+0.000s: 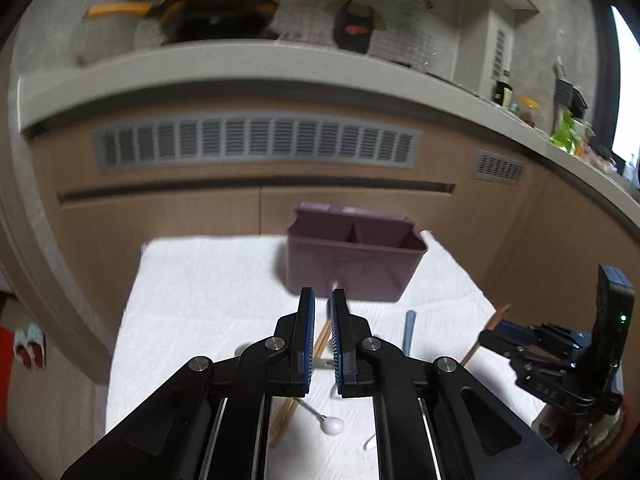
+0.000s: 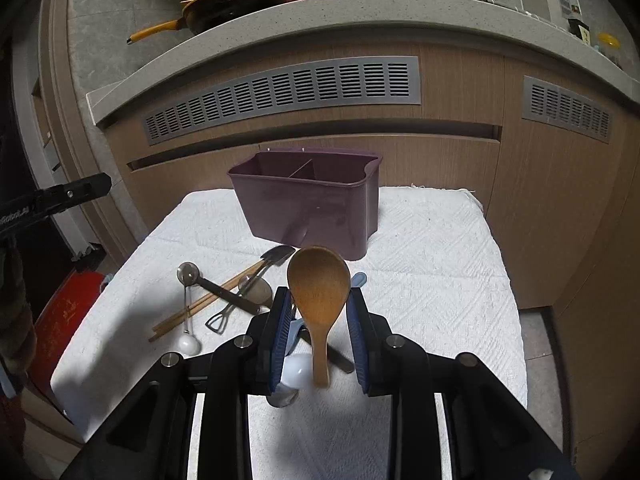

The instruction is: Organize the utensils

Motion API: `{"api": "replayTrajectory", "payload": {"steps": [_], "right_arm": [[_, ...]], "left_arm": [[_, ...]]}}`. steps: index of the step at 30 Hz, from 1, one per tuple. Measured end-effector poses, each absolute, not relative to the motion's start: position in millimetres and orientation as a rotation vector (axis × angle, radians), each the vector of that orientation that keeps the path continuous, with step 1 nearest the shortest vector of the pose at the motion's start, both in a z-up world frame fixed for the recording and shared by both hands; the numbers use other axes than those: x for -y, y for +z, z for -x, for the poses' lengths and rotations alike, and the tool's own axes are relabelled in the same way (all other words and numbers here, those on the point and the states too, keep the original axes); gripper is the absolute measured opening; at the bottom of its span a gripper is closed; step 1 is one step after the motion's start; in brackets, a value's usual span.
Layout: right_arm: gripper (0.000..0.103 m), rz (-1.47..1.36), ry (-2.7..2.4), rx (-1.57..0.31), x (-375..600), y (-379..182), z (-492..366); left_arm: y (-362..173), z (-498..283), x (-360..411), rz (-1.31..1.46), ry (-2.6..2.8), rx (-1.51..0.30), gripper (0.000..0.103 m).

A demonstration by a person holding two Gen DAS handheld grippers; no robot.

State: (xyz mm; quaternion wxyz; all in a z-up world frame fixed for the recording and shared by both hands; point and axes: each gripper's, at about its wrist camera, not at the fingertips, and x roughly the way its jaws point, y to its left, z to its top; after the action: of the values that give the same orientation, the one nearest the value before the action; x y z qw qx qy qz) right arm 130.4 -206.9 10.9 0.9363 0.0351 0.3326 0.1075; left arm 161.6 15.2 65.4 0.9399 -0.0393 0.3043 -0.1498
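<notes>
The right gripper (image 2: 318, 296) has its jaws set wide, and a wooden spoon (image 2: 318, 284) stands between them, bowl up and handle down. The bowl fills the gap and seems to touch both blue pads (image 2: 282, 328). The spoon hangs in the air just in front of the purple bin (image 2: 308, 216), not yet inside it.

The left gripper (image 1: 322, 296) leaves only a narrow slit between its jaws and holds nothing. It hovers in front of the bin, above the loose utensils.

The bin stands upright on a white cloth (image 2: 432, 260), and a wall splits it into two compartments. In front of the bin and to its left lie a pair of chopsticks (image 2: 200, 304), a small spatula (image 2: 276, 257), a metal scoop (image 2: 187, 272) and a thin ladle with a white end (image 2: 189, 343). They partly cross one another. A blue handle (image 2: 359, 279) shows just in front of the bin, beside the wooden spoon.

Behind the bin is a cabinet with a grey vent (image 2: 280, 92). On the counter (image 2: 360, 4) above sits a pan with a yellow handle (image 2: 236, 4).
</notes>
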Motion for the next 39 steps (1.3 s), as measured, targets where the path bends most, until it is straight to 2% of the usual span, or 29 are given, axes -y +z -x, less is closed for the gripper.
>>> {"api": "replayTrajectory", "payload": {"steps": [2,5,6,11,14,17,24,31,33,35,37,38,39], "right_arm": [[0.024,-0.072,0.215,-0.684,207.7,9.5,-130.0],[0.017,-0.069,0.215,-0.705,207.8,4.5,-131.4],[0.017,-0.065,0.212,-0.708,207.6,2.3,-131.7],[0.015,-0.069,0.226,-0.732,207.7,-8.6,-139.0],[0.018,-0.116,0.229,-0.77,217.3,-21.4,-147.8],[0.025,-0.149,0.201,-0.839,228.1,-41.5,-167.1],[0.026,-0.404,0.091,-0.978,258.2,-79.1,-227.8],[0.031,-0.249,-0.069,-0.921,239.0,-79.6,-278.1],[0.047,-0.149,-0.068,-0.934,223.2,-80.4,-288.4],[0.057,-0.064,-0.046,-0.947,211.5,-82.6,-291.8],[0.047,-0.034,-0.007,-0.939,211.0,-82.0,-289.2],[0.026,-0.025,0.012,-0.934,212.4,-79.9,-287.6],[0.023,-0.019,0.034,-0.931,216.7,-78.3,-283.5]], "left_arm": [[46.5,-168.5,-26.8,0.153,-0.306,-0.692,0.013],[7.7,-184.2,-39.6,0.265,-0.285,-0.819,0.031],[-5.9,-189.4,-44.1,0.297,-0.25,-0.854,0.034],[-56.2,-208.7,-59.0,0.412,-0.14,-0.977,0.034],[-71.5,-208.0,-57.4,0.447,-0.159,-1.006,0.035],[-71.3,-204.6,-46.5,0.376,-0.167,-0.979,0.035],[-67.5,-200.7,-36.4,0.303,-0.205,-0.945,0.039],[-60.8,-208.7,-25.7,0.227,-0.239,-0.92,0.04],[-59.0,-209.9,-22.5,0.205,-0.24,-0.909,0.04],[-58.4,-211.9,-17.5,0.194,-0.261,-0.91,0.04],[-58.6,-213.3,-10.2,0.181,-0.302,-0.919,0.04],[-58.5,-213.5,-4.8,0.17,-0.324,-0.924,0.04],[-58.4,-213.3,0.7,0.155,-0.343,-0.924,0.04]]}}
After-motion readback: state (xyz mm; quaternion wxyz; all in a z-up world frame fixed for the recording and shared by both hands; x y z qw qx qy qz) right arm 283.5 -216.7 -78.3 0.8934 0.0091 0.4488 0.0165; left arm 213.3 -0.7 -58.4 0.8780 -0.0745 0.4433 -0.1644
